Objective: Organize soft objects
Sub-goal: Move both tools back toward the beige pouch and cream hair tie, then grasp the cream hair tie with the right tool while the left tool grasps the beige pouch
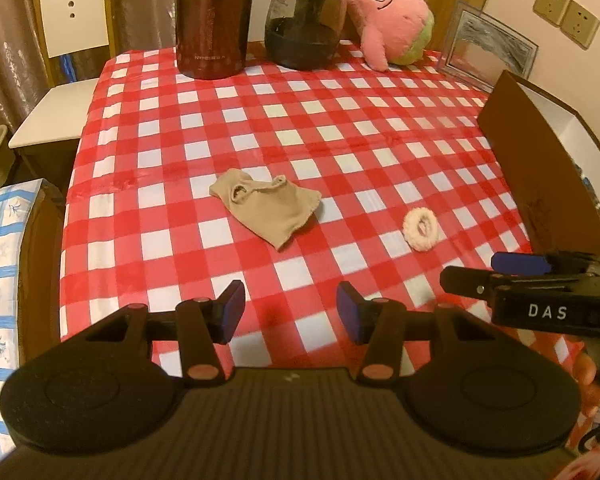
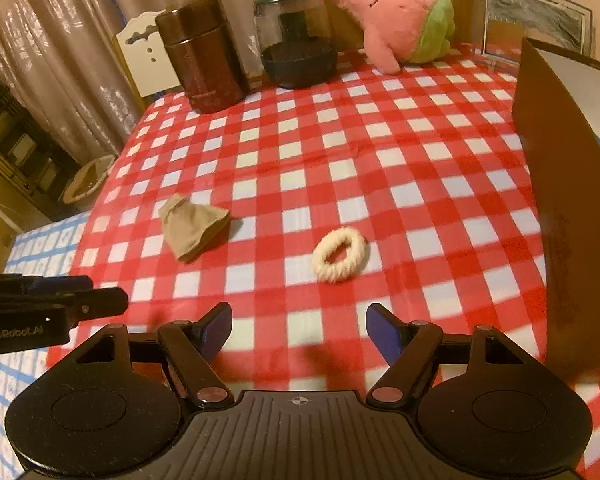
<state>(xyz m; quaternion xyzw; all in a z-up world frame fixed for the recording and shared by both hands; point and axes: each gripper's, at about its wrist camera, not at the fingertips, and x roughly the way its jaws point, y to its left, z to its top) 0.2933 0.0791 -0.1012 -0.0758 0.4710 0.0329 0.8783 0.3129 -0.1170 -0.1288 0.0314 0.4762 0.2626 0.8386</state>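
Observation:
A crumpled beige sock (image 1: 266, 207) (image 2: 193, 225) lies mid-table on the red checked cloth (image 1: 340, 128) (image 2: 380, 152). To its right rests a cream fluffy hair tie (image 1: 422, 229) (image 2: 339, 254). A pink star plush (image 1: 388, 16) (image 2: 396, 16) leans at the table's far edge. My left gripper (image 1: 290, 311) hovers open over the near edge, short of the sock, nothing between its blue pads. My right gripper (image 2: 299, 332) is open too, just short of the hair tie and empty. Each gripper shows side-on in the other's view.
A brown metal flask (image 1: 214, 28) (image 2: 202, 60) and a dark glass jar (image 1: 304, 20) (image 2: 298, 40) stand at the back. A brown cardboard box (image 1: 540, 168) (image 2: 572, 200) lines the right side, a picture frame (image 1: 488, 48) (image 2: 532, 20) behind it. A white chair (image 1: 72, 20) stands back left.

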